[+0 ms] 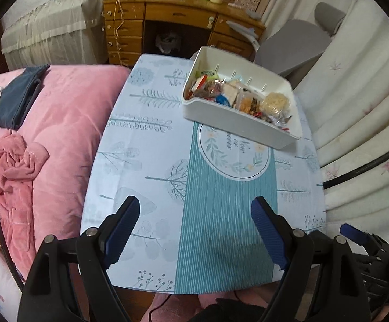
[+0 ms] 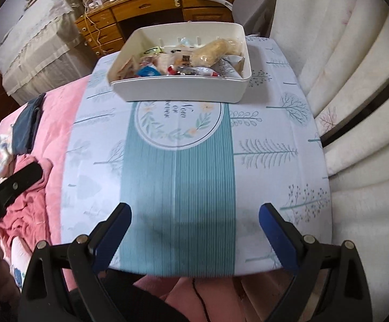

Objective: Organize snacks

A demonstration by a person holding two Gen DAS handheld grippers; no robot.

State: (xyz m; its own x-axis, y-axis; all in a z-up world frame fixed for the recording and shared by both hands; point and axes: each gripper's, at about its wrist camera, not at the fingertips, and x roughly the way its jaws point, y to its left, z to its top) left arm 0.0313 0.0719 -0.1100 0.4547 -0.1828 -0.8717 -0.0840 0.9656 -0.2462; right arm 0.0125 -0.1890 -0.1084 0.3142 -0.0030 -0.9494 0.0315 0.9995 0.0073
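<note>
One white snack bin (image 2: pixel 179 91) is seen on the far half of the counter (image 2: pixel 269 177), resting on the top edge of the round floral emblem (image 2: pixel 177 123) printed on the tablecloth. Both claws are held over the near edge of the counter, on the emblem's near side, well apart from the bin, so any reach would have to be made forward across the teal striped band.

In the right wrist view the bin lies straight ahead of the right claw (image 2: pixel 194 230), its long axis running across the line of approach, with the near long wall presented squarely. In the left wrist view the same bin (image 1: pixel 237 123) lies ahead and off to the right of the left claw (image 1: pixel 195 224), seen cornerwise. The right claw is therefore judged the better placed, though neither is clearly closer.

Both claws are spread wide and nothing is gripped in either.

Counted: one bin, one counter, two claws. The wrapped snacks (image 2: pixel 183 61) are heaped loosely inside the bin; an exact number cannot be told, but there are many, a large pale bag of noodle-like snack (image 2: pixel 210 52) being the biggest. No snack is seen on the cloth outside the bin.
</note>
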